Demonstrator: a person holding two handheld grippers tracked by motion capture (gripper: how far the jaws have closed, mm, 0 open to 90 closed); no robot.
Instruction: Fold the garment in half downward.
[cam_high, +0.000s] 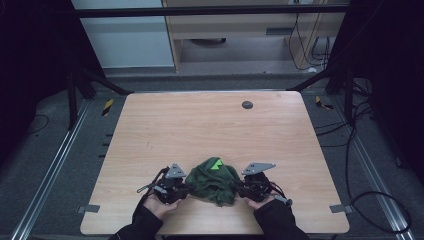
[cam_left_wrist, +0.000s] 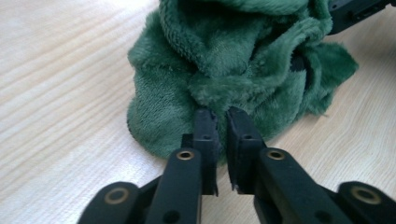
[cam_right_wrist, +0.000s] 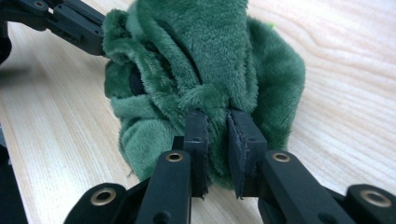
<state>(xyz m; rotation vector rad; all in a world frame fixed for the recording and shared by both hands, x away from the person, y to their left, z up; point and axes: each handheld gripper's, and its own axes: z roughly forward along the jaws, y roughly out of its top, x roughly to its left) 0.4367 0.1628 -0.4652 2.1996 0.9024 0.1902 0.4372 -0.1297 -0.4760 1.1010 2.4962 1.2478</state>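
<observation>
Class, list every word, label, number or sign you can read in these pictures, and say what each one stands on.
No text can be read anywhere.
Green cloth: a bright green patch on top, bearing no legible letters.
Table: bare wood with a dark round spot, no writing.
Striped yellow-and-black tape on the floor: a warning marking, no words.

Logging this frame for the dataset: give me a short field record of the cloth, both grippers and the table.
cloth: green fleece cloth, bunched in a heap, near edge of table
left gripper: at cloth's left side, jaws slightly apart, tips at a fold
right gripper: at cloth's right side, jaws slightly apart, fleece between them
hands: one behind each gripper, both low on table
other: dark round spot at far edge
</observation>
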